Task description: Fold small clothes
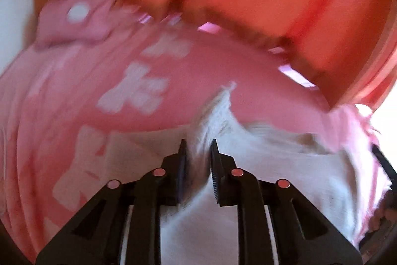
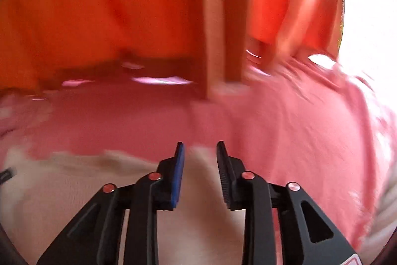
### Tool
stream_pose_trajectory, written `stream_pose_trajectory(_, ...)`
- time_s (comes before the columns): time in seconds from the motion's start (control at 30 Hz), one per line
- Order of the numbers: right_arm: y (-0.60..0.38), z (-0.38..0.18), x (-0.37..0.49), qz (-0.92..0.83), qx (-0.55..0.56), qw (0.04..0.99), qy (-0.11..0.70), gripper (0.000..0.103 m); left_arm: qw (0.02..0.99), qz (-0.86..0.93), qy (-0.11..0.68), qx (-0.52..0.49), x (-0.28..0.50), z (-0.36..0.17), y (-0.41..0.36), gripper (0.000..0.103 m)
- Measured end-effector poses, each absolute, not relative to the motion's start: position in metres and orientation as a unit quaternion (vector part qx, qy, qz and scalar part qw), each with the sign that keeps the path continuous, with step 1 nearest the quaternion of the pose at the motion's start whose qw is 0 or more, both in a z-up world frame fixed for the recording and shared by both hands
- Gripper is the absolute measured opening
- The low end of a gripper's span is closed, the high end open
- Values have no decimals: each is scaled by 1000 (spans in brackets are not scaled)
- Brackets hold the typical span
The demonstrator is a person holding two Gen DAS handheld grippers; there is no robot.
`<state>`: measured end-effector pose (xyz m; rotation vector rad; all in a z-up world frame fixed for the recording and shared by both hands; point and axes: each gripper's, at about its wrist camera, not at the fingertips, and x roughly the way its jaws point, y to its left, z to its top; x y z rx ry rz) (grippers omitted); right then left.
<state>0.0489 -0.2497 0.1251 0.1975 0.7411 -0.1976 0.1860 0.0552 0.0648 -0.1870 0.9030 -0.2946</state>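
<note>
Orange curtains point(image 2: 124, 4) fill the background of both wrist views, hanging behind a pink bedspread point(image 2: 285, 128) that covers the working surface. No brand, label or legible writing shows anywhere; both views are heavily blurred.

One small white garment point(image 1: 248, 145) lies on the bedspread. In the left wrist view a raised fold of it stands between the fingers of the left gripper point(image 1: 198, 143), at about 6 o'clock from the picture's centre; the jaws are narrow and pinch that fold. Only this view shows the bedspread's white blocky pattern point(image 1: 139, 88) at 9 o'clock, a rumpled pink bundle bearing a white dot point(image 1: 79, 12) at 10 o'clock, and part of a dark device point(image 1: 387, 170) at the 4 o'clock edge.

The right wrist view shows the same garment as a flat pale sheet under the right gripper point(image 2: 199, 144). Its jaws stand slightly apart, and whether they nip the cloth I cannot tell. Only this view shows one upright wooden post point(image 2: 215, 16) at 12 o'clock.
</note>
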Motion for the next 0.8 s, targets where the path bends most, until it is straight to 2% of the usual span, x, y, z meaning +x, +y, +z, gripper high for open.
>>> stream_pose_trajectory(0.07, -197, 105, 64, 71, 117, 897, 421, 27, 874, -201, 433, -86, 172, 70, 30, 26)
stream_pose_trajectory(0.13, -153, 75, 73, 141, 94, 856, 488, 19, 852, -242, 462, -48, 164, 53, -1, 28)
stream_pose_trajectory(0.17, -135, 55, 73, 150, 65, 836, 524, 19, 846, -238, 477, -21, 161, 41, -10, 28)
stream_pose_trajectory(0.23, -133, 48, 66, 152, 37, 839, 522, 17, 848, -208, 487, 33, 162, 19, -13, 24)
stream_pose_trajectory(0.3, -166, 58, 67, 115, 66, 847, 515, 17, 861, -180, 474, 47, 169, 21, 3, 22)
stream_pose_trajectory(0.33, -189, 60, 66, 75, 82, 852, 511, 17, 875, -133, 463, 45, 178, 26, 24, 25)
stream_pose_trajectory(0.4, -254, 57, 67, -31, 123, 844, 521, 20, 888, -57, 453, 52, 191, 25, 51, 54)
stream_pose_trajectory(0.43, -285, 53, 65, -81, 152, 834, 525, 19, 890, 10, 452, 60, 203, 22, 74, 56)
stream_pose_trajectory(0.5, -340, 48, 54, -121, 257, 812, 511, 0, 882, 66, 465, 48, 217, 17, 99, 54)
stream_pose_trajectory(0.57, -357, 53, 45, -123, 320, 808, 480, 0, 880, 78, 469, -11, 223, 23, 122, 53)
stream_pose_trajectory(0.6, -353, 63, 42, -141, 299, 822, 464, 15, 889, 67, 452, -28, 219, 35, 122, 53)
stream_pose_trajectory(0.63, -344, 72, 44, -158, 264, 835, 456, 17, 898, 44, 436, -35, 214, 46, 116, 53)
stream_pose_trajectory(0.7, -317, 83, 52, -130, 213, 860, 446, 17, 914, -19, 404, -41, 201, 65, 96, 58)
stream_pose_trajectory(0.77, -311, 70, 70, -119, 198, 854, 466, 17, 916, -87, 390, -29, 189, 71, 62, 67)
stream_pose_trajectory(0.8, -315, 59, 73, -141, 184, 844, 484, 17, 912, -99, 397, -13, 188, 65, 49, 67)
